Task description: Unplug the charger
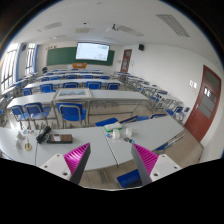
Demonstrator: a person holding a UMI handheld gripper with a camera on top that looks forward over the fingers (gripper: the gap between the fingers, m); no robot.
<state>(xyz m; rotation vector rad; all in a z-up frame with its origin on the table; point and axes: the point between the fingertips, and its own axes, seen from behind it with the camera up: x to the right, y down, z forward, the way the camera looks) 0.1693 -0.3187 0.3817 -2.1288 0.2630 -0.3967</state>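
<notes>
Gripper [112,160]: we hold it open, empty, above a desk [60,140]. Charger: we cannot pick it out. Step: approach. Next, we judge: locate the plug, descend.

One pair of tongs [110,160] shows, with two fingers, each bearing one magenta pad [77,156]. One white table [60,140] lies just beyond them, and on it stand a few small items [113,131], too small to count or name. Beyond it run several rows of desks [72,95]; at least three rows can be told apart, the farther ones merging. Blue chairs [68,113] sit among them, at least eight in view, with one more blue seat [128,179] between the fingers. One green chalkboard [62,56] and one lit projection screen [93,51] hang on the far wall. Two doors show: one reddish-brown door [204,103] and one far door [126,61].
</notes>
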